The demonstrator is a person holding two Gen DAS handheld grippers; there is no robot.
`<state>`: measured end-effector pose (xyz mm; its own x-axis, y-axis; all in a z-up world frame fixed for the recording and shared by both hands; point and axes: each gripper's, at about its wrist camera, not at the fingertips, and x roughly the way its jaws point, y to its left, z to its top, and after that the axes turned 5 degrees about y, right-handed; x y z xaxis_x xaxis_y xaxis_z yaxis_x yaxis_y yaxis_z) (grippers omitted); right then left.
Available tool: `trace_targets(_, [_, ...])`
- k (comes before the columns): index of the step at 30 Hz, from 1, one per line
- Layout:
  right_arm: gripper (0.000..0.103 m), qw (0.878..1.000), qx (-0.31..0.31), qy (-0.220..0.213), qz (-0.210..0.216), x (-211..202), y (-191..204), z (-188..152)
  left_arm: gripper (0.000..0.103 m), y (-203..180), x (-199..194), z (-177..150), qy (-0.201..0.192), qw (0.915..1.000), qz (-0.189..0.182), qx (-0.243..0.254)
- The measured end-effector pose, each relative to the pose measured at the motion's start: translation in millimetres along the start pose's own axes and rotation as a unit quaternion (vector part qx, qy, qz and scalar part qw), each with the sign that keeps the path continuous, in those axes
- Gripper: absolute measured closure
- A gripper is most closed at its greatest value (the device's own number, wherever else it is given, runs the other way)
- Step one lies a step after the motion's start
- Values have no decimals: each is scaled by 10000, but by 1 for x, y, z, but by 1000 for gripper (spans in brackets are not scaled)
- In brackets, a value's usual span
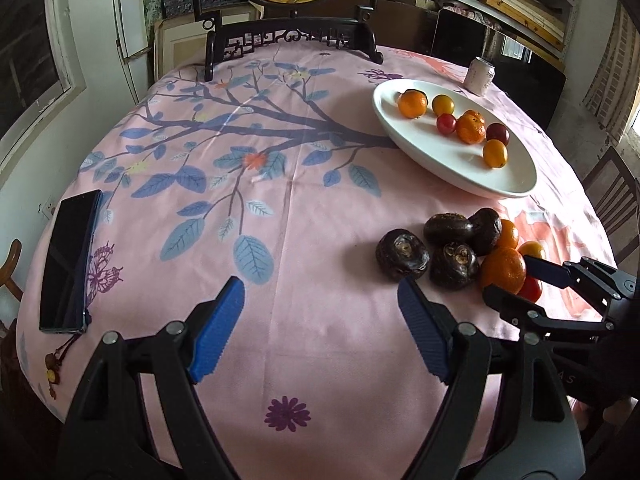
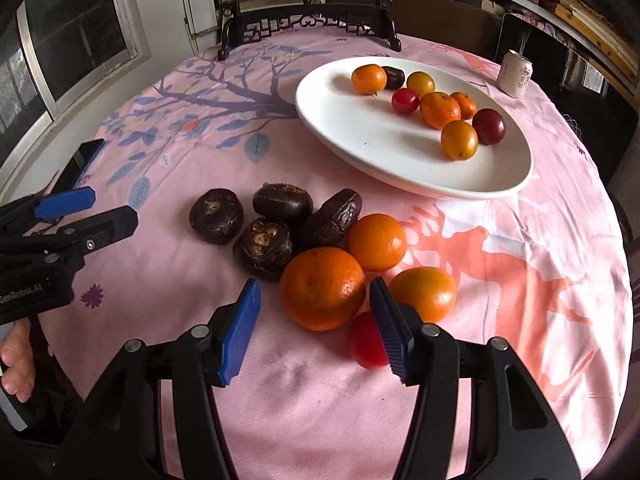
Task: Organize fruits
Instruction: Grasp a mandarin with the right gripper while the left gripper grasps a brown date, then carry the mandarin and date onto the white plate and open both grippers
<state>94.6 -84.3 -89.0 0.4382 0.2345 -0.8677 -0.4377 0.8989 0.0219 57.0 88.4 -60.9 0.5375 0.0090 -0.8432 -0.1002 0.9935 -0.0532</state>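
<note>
A white oval plate [image 2: 360, 140] holds several small oranges, yellow fruits and red fruits; it also shows in the left wrist view [image 1: 424, 152]. On the pink cloth lies a pile: several dark brown water chestnuts [image 2: 262, 246], oranges [image 2: 322, 288] and a small red fruit [image 2: 366, 348]. My right gripper [image 2: 316, 332] is open, its fingers on either side of the nearest orange, not touching it. My left gripper [image 1: 320, 328] is open and empty, left of the pile [image 1: 452, 252].
A dark phone [image 1: 70, 260] lies at the table's left edge. A drinks can [image 2: 515, 74] stands behind the plate. A carved dark wooden stand [image 1: 288, 36] with a round picture is at the far edge.
</note>
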Motion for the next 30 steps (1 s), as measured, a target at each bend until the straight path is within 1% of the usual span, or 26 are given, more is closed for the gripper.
trace_targets(1, [46,9999,-107,19,-116,3,3,0,22,0,1,0,15,10000,2,15])
trace_targets(2, [49,9997,-154,20,-206,6,4,1,22,-2,3,1,13,10000,17,35])
trace_targets(3, [57,9995,-181,21,-265,9,5,2,22,-4,5,2,-8,10000,38,72])
trace_targets(4, [58,9994,-197,9,-282,10,4,3,22,-7,9,3,-11,9999,54,104])
trace_targets(6, [58,10000,-10,2,-51,3,-2,3,22,-11,19,4,108,9998,30,138])
trace_targets(7, [58,9999,59,-96,49,-6,-4,3,22,-14,24,4,204,9997,-28,153])
trace_targets(9, [58,9994,163,-307,27,-26,-9,-1,22,-19,32,3,319,9992,-93,214])
trace_targets(11, [58,9985,338,-428,44,-42,-20,-6,22,-27,39,3,377,9988,-54,300])
trace_targets(15, [58,9958,762,-468,214,-57,-44,-22,22,-38,55,5,516,9979,75,390])
trace_targets(16, [58,9949,854,-475,257,-60,-49,-26,22,-42,56,5,454,9978,179,455])
trace_targets(19, [58,9921,1082,-548,328,-66,-60,-34,23,-51,61,14,446,9976,187,490])
trace_targets(21, [58,9904,1194,-588,364,-68,-64,-38,37,-56,63,20,418,9977,102,522])
trace_targets(22, [58,9898,1231,-605,387,-69,-66,-39,42,-58,63,22,410,9977,67,531])
trace_targets(23, [58,9893,1261,-619,405,-70,-67,-39,56,-60,63,23,395,9976,5,565])
trace_targets(24, [58,9890,1280,-624,410,-71,-68,-40,62,-62,62,23,384,9975,-13,587])
trace_targets(26, [58,9886,1294,-641,416,-73,-68,-41,62,-61,60,22,392,9978,-59,533])
trace_targets(30, [58,9888,1257,-663,459,-74,-65,-41,62,-53,51,17,450,9980,-269,349])
